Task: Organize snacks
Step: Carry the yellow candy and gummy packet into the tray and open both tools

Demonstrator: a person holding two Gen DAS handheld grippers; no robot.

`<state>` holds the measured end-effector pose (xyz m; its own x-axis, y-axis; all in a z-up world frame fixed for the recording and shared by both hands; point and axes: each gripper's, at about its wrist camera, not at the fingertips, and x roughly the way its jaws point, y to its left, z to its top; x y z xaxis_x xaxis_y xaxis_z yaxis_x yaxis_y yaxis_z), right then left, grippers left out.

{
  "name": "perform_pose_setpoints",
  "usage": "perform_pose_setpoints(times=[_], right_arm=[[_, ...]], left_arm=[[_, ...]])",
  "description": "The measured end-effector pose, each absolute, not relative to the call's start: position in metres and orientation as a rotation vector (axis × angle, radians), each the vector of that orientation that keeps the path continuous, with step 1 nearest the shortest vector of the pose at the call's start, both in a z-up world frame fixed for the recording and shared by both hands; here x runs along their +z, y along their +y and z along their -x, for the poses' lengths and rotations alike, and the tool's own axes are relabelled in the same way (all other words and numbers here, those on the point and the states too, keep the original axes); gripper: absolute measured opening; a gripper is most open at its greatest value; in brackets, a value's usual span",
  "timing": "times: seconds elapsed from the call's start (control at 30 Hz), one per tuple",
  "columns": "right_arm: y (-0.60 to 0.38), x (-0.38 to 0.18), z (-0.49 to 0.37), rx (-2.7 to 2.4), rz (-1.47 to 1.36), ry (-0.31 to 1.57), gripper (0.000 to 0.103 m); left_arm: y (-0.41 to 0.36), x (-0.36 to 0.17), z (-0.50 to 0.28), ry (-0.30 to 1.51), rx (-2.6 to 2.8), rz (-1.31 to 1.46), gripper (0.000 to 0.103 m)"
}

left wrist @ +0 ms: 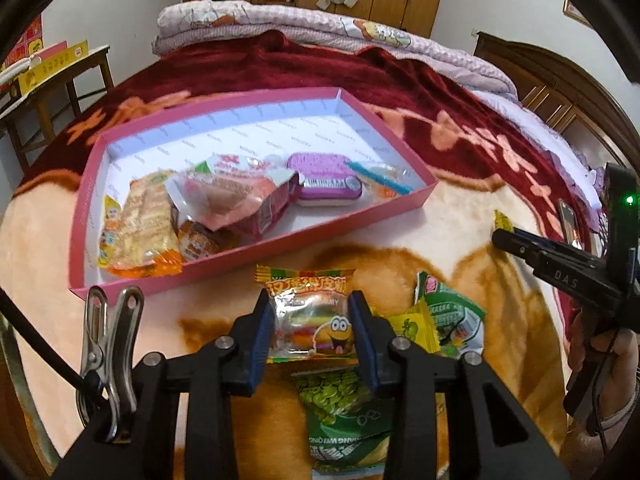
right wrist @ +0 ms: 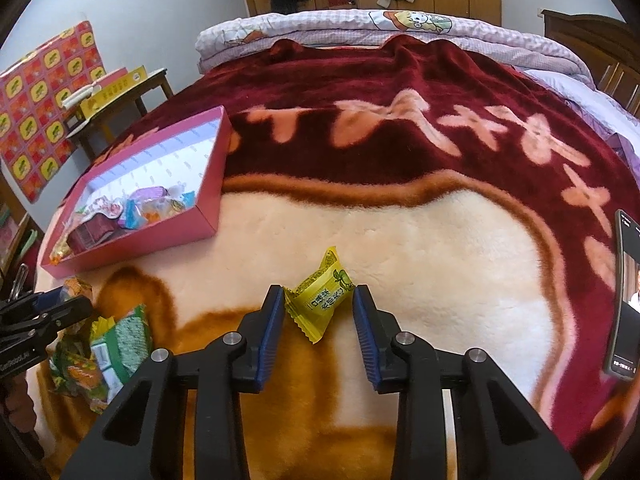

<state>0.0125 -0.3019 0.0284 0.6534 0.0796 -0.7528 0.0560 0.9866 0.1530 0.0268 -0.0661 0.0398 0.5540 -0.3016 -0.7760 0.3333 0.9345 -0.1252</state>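
box (left wrist: 256, 246) x1 | snack pkts outside box (left wrist: 312, 320) x5 | phone (right wrist: 626, 300) x1

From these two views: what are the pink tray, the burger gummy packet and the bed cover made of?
Pink tray: looks like cardboard, matte pink outside, printed white lining, with sharp folded corners.
Burger gummy packet, between the left claw pads: thin glossy plastic film with a clear window, crimped ends and glare.
Bed cover: plush fleece-like fabric, with visible pile and soft sheen.

Pink box (left wrist: 248, 236) far half free; snacks (left wrist: 208, 208) crowd front.
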Motion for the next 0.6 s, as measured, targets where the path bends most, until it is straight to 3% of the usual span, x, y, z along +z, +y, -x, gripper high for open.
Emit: perform_pose_setpoints(times=[0.6], right_arm=[[-0.255,0.059,-0.022,0.158,-0.108,0.795,0.035]], left_arm=[[-0.033,0.069,-0.031,0.799,-0.291,-0.006,0.039]])
